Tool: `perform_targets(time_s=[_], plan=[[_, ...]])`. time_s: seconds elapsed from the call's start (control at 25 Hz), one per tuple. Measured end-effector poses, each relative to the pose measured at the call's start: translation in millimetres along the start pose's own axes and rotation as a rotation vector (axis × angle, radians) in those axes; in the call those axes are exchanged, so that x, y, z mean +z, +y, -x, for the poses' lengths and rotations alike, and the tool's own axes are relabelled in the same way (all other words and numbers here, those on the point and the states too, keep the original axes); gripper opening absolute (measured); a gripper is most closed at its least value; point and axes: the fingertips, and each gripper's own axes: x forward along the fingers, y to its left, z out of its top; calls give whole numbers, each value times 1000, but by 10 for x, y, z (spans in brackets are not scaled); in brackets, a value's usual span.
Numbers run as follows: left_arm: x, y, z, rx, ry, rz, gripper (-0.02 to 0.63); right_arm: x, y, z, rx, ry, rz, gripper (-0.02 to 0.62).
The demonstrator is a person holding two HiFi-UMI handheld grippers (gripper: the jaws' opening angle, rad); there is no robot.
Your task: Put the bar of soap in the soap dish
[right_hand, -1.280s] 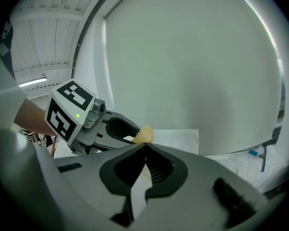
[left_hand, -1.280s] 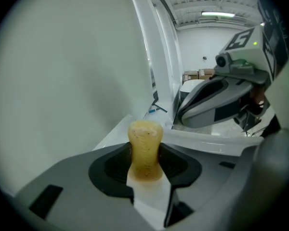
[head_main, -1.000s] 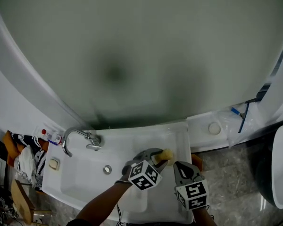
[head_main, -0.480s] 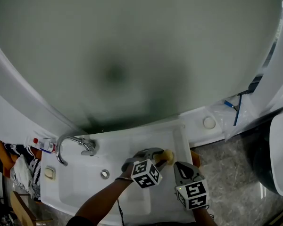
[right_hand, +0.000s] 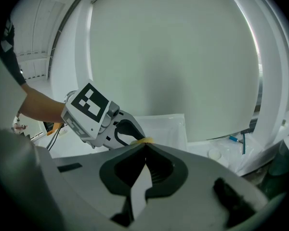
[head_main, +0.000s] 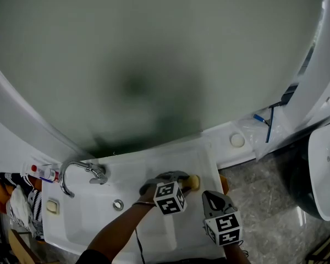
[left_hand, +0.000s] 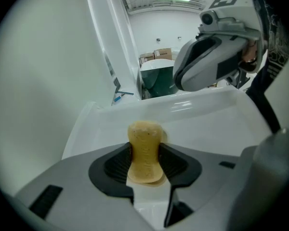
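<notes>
The left gripper [left_hand: 145,163] is closed on the soap [left_hand: 145,148]. Its two dark pads press the yellow bar from both sides. The bar stands upright between them, and its rounded top rises above the jaws. In the head view this gripper is held over the right part of the white sink [head_main: 99,216], and the soap is close to the right rim of the sink. It is in the air and touches only the pads. A bare arm [head_main: 118,232] reaches to this gripper from the lower edge.

The right gripper [right_hand: 144,150] is shut with nothing in it; the tips of its jaws meet. It hangs just beside the left gripper, at the lower right corner of the sink, and points toward it.

At the left side of the sink a curved faucet [head_main: 77,172] stands, and the round drain [head_main: 118,204] lies near it. On the left ledge there is a bottle [head_main: 44,173] with a red cap and a small beige thing [head_main: 52,206], too small to tell what it is. Behind the sink a large grey-green panel [head_main: 154,54] fills the view.
</notes>
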Motion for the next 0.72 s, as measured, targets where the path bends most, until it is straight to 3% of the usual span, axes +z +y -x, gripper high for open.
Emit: perform_targets(time_s=[0.52, 0.72], plan=[[-24, 19, -73, -97, 37, -21, 186, -69, -19, 18, -20, 17, -10, 12], [-11, 18, -90, -94, 35, -33, 189, -72, -32, 33, -21, 14, -11, 12]])
